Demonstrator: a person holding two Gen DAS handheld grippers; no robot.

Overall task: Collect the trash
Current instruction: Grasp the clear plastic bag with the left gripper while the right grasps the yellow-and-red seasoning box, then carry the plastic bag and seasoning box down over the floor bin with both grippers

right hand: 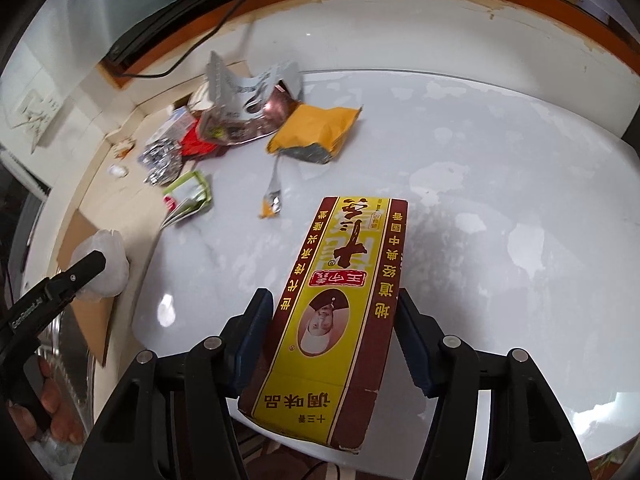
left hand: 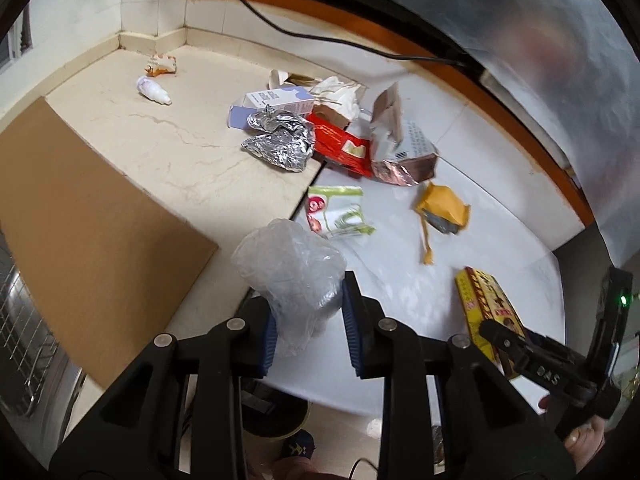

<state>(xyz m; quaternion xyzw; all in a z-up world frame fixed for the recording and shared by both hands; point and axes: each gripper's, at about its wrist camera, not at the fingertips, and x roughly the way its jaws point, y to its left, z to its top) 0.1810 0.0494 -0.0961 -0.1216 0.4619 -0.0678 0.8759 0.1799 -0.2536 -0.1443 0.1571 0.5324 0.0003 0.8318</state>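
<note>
My left gripper [left hand: 308,300] is shut on a crumpled clear plastic bag [left hand: 288,268], held above the edge where the beige counter [left hand: 160,140] meets the white tabletop [left hand: 492,200]. My right gripper [right hand: 332,300] is shut on a long yellow-and-maroon seasoning box [right hand: 344,296], its pads against the box's two long sides; the box's near end hangs past the table edge. The same box [left hand: 486,304] shows at the lower right of the left wrist view. More trash lies beyond: crumpled foil [left hand: 280,140], a red packet [left hand: 344,148], a torn carton [left hand: 400,140], a green-and-white wrapper [left hand: 338,210] and an orange pouch [left hand: 442,208].
A brown cardboard sheet [left hand: 88,216] covers the counter's left part, beside a wire rack [left hand: 20,320]. A small white bottle [left hand: 154,90] and crumpled paper [left hand: 160,65] lie in the far corner. A black cable [left hand: 320,38] runs along the orange sill.
</note>
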